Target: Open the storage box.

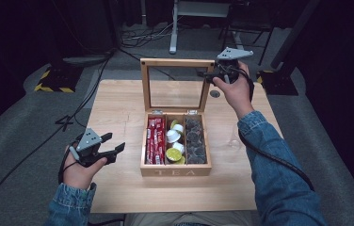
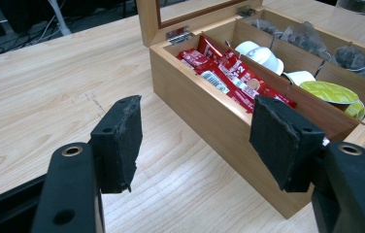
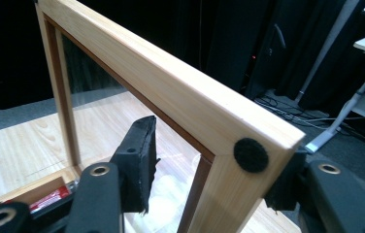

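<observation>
Your right gripper (image 1: 209, 74) straddles the top right corner of the upright glass-paned wooden lid (image 3: 180, 97) of the open wooden tea box (image 1: 175, 170) mid-table, jaws slack, not pinching. The stiff, hinged frame is probably light; grip wood, never glass. Your left gripper (image 1: 114, 143) hovers open and empty left of the box, pointing level.

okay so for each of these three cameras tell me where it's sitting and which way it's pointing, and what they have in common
High view: above the person's side, looking forward and down on the table; both hands, denim sleeves, left gripper, right gripper at the lid's top corner.
Left gripper view: low over the table, looking between its open jaws at the tea box side and red packets.
Right gripper view: up at the raised lid, looking along its top rail; its jaws straddle the corner.
Shared: all three show the box; high and left gripper views show its filled compartments.
</observation>
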A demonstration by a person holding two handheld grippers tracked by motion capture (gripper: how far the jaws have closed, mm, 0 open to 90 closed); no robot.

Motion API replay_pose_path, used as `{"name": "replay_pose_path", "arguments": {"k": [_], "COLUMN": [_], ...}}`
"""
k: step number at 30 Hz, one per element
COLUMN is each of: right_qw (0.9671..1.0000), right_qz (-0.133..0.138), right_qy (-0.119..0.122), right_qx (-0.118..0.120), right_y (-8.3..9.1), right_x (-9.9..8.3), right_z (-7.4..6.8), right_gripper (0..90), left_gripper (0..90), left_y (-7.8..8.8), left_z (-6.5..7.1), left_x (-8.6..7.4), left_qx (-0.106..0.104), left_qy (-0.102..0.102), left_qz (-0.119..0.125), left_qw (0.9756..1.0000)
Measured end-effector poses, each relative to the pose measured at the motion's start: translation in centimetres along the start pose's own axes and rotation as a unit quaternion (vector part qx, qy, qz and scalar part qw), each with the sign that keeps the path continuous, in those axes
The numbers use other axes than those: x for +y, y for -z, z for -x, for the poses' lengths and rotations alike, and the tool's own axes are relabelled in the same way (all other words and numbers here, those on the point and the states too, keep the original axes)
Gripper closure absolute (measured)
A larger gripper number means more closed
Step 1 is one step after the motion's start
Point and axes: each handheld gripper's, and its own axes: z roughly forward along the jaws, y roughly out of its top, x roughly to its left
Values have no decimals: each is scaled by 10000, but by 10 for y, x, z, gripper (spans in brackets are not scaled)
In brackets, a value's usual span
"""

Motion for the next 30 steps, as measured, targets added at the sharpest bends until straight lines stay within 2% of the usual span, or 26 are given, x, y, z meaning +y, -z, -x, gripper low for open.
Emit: {"name": "replay_pose_path", "arguments": {"k": [6,14,30], "right_qw": [9999,9993,9976], "right_qz": [-25,-203,-549], "right_qy": [-129,-228,-364], "right_qx": [-88,-206,-216], "right_y": [-10,-23,-46], "right_x": [-3,-8,-27], "right_z": [4,8,9], "right_gripper": [436,396,356], "left_gripper": [368,368,367], "left_y": [-3,-6,-10], "left_z": [-1,-2,-3], "left_x": [2,4,3], "left_qx": [-53,-96,-133], "left_qy": [25,16,65], "left_qz": [22,32,2], "left_qw": [10000,9999,9999]}}
